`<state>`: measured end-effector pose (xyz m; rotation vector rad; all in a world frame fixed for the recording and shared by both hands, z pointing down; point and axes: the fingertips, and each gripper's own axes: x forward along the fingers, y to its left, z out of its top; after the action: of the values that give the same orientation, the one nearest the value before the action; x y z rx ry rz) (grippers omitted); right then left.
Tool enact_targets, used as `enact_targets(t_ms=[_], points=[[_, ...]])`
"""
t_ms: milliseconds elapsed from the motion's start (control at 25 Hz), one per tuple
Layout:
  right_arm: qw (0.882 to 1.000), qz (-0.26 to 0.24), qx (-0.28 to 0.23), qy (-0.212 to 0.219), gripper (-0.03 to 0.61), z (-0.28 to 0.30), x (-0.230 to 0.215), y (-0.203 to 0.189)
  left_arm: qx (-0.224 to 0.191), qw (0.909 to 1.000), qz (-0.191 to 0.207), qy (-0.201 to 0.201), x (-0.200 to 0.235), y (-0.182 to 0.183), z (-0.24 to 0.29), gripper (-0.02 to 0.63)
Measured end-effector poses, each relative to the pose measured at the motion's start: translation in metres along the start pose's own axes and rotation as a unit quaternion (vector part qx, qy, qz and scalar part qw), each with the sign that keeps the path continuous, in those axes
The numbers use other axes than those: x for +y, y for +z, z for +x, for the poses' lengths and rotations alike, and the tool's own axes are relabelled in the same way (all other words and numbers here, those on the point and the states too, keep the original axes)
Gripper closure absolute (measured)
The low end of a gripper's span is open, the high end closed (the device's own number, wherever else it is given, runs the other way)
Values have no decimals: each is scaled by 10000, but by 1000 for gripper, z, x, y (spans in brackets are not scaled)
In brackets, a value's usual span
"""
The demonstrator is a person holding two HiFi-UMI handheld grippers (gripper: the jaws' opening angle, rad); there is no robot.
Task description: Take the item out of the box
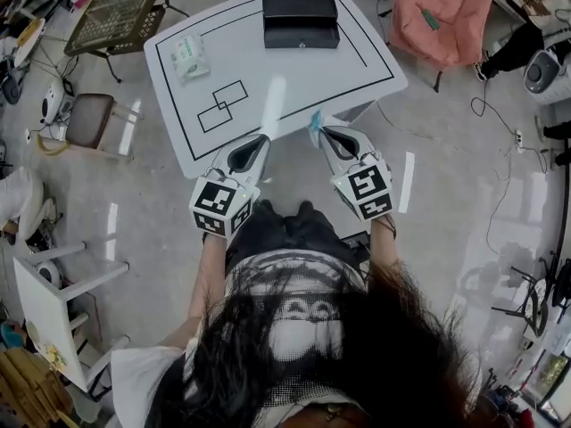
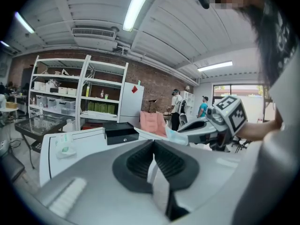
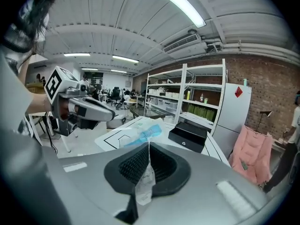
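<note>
My right tool (image 3: 147,146) is clamped on a clear plastic packet with pale blue contents (image 3: 143,135). The film is pinched between the ribbed black pads, and the blue end sticks out past the tips. In the head view the packet sits just below the frame's centre, in the air at the near edge of the white tabletop marked with black lines (image 1: 375,78). It is well clear of the flat black rectangular box (image 1: 300,18) at the upper centre.

My left tool (image 2: 153,144) has its pads together, and I cannot make out any item between them. It sits beside the right tool, to its left in the head view.

A second, white-and-green packet (image 1: 189,58) lies flat on the tabletop at the upper left, apart from the box.
</note>
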<state>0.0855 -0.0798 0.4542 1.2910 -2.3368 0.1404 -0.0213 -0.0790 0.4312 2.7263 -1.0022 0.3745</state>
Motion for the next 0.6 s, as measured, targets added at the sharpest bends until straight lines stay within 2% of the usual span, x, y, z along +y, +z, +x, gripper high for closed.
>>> enact_targets(t_ms=[600], points=[[9996,-126,-114,214,569,-21,-17,-14,-106,9997,33,228,-33,8,14,614]])
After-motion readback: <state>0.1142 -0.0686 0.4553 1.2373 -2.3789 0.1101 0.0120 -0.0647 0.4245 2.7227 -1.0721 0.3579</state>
